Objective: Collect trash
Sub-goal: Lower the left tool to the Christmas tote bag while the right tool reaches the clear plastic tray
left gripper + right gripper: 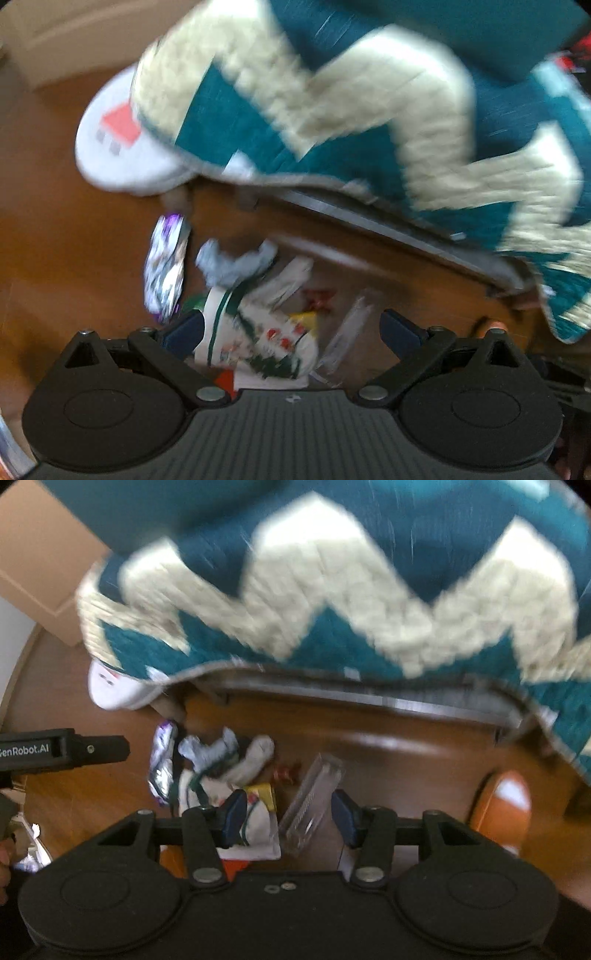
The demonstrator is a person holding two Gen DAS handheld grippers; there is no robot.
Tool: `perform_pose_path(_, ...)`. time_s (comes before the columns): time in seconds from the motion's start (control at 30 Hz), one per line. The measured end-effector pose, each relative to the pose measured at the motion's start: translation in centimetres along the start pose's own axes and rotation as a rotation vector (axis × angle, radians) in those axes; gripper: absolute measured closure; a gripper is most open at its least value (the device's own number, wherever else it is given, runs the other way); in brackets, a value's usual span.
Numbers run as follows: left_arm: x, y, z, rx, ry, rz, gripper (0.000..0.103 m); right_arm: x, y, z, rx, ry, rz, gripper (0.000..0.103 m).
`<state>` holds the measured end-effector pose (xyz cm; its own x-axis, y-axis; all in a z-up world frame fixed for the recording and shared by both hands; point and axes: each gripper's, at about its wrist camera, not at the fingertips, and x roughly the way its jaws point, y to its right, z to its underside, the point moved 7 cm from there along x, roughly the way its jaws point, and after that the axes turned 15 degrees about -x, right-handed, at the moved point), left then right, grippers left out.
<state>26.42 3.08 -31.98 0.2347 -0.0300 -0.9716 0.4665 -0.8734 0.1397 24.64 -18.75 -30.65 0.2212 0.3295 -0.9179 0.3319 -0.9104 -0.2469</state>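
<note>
A pile of trash lies on the wooden floor by the bed. It holds a white printed paper bag (258, 332) (258, 834), a purple and silver foil wrapper (166, 266) (162, 764), crumpled grey tissue (229, 262) (225, 753), a small red wrapper (317, 297) (286, 771) and a clear plastic package (347, 332) (312, 801). My left gripper (291, 328) is open above the paper bag. My right gripper (288, 818) is open, with the clear package and the bag's edge between its fingers. The left gripper also shows in the right wrist view (66, 749).
A teal and cream zigzag quilt (369, 110) (332, 590) hangs over the bed's metal frame (388, 225) (369, 698). A white round object with a red mark (118, 144) (118, 690) sits on the floor. A cardboard box (44, 561) stands at left. An orange shoe (506, 805) is at right.
</note>
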Motion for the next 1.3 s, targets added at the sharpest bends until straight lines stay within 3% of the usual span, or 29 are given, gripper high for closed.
perform_pose_path(0.3, 12.1, -3.4, 0.7, -0.236, -0.195, -0.152, 0.001, 10.3, 2.8, 1.5, 0.092, -0.149, -0.011, 0.053)
perform_pose_path(0.63, 21.0, -5.5, 1.3, -0.414, -0.303, -0.177, 0.002, 18.3, 3.3, 3.1, 0.071, -0.274, -0.026, 0.055)
perform_pose_path(0.77, 23.1, -5.8, 2.0, -0.427, -0.337, -0.193, 0.003, 20.5, 3.3, 3.7, 0.05, -0.311, -0.023, 0.055)
perform_pose_path(1.07, 24.2, -6.1, 2.7, -0.459, -0.347, -0.191, 0.015, 23.3, 3.5, 4.3, 0.031, -0.331, -0.003, 0.057)
perform_pose_path(1.17, 24.0, -6.4, 3.0, -0.47, -0.338, -0.196, 0.025, 24.0, 3.5, 4.1, 0.013, -0.322, 0.004, 0.058)
perform_pose_path(1.23, 23.8, -6.5, 3.0, -0.484, -0.336, -0.182, 0.039, 24.4, 3.5, 4.0, 0.002, -0.325, 0.008, 0.058)
perform_pose_path(1.3, 23.7, -6.5, 2.7, -0.484, -0.335, -0.179, 0.046, 24.8, 3.6, 4.0, 0.001, -0.33, 0.01, 0.058)
